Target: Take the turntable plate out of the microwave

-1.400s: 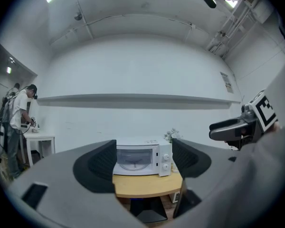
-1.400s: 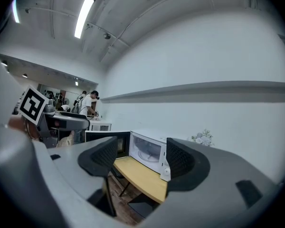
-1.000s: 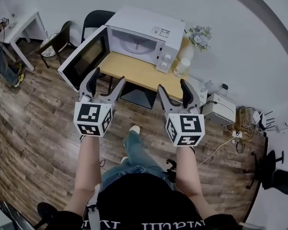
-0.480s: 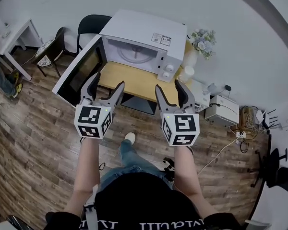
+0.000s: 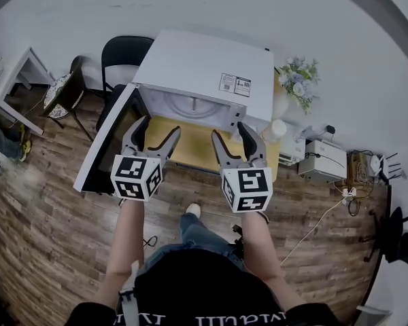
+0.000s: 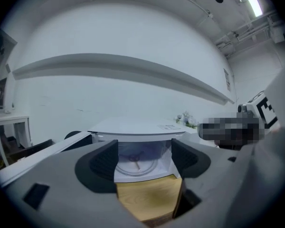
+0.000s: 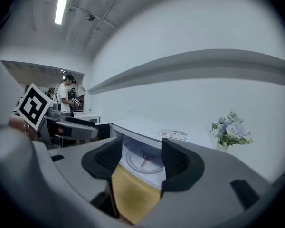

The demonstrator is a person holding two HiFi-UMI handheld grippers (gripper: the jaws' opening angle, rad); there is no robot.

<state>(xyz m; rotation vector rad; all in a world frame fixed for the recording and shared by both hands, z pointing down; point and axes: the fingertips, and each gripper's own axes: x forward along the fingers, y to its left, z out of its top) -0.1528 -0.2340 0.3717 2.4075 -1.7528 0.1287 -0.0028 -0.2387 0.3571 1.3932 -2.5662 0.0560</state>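
The white microwave [image 5: 204, 73] stands on a wooden table [image 5: 190, 148] with its door [image 5: 109, 141] swung open to the left. Inside it lies the round glass turntable plate [image 6: 137, 164], also seen in the right gripper view as the plate [image 7: 145, 161]. My left gripper [image 5: 158, 129] and right gripper [image 5: 232, 133] hover side by side over the table's front, short of the cavity, pointing into it. Both are open with nothing between the jaws. The right jaws have just been closing a little and still stand wide apart.
A vase of flowers [image 5: 299, 80] and a white jar [image 5: 275, 131] stand right of the microwave. A black chair [image 5: 122, 53] is behind the open door. A white box [image 5: 323, 158] and cables lie on the floor at right. A person [image 7: 64, 96] stands far off.
Both grippers have moved forward to the microwave's opening, now over the table's front. The right jaws stand slightly narrower than before.
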